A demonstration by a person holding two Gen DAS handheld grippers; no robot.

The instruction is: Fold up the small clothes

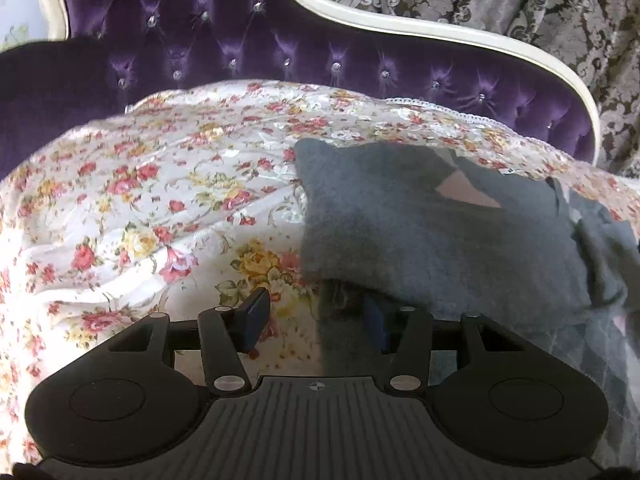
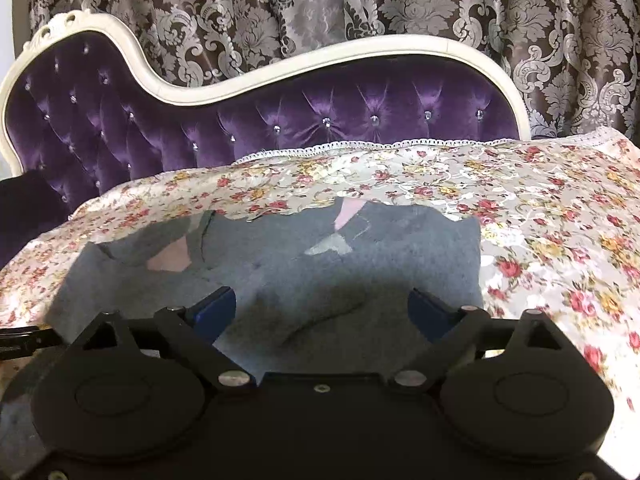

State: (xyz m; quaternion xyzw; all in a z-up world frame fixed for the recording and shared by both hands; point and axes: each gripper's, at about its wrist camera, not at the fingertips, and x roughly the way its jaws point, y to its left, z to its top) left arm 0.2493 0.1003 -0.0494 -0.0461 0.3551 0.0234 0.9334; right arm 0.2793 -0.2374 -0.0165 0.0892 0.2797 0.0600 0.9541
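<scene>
My left gripper [image 1: 318,320] sits low over the near left edge of a grey knit garment [image 1: 432,232], its blue-padded fingers [image 1: 256,316] spread apart; the left finger rests over the floral bedspread [image 1: 132,208] and the right finger is tucked under the garment's lifted hem, with nothing clamped between them. My right gripper [image 2: 322,312] hovers over the near middle of the same grey knit garment [image 2: 304,280], its fingers [image 2: 216,308] wide apart and holding nothing. The garment lies spread on the floral bedspread [image 2: 540,220], with a pale pink patch showing near its far edge. Beyond the bedspread stands a purple tufted headboard [image 2: 320,120] with a cream frame, and behind that hangs a brown damask curtain [image 2: 360,4].
</scene>
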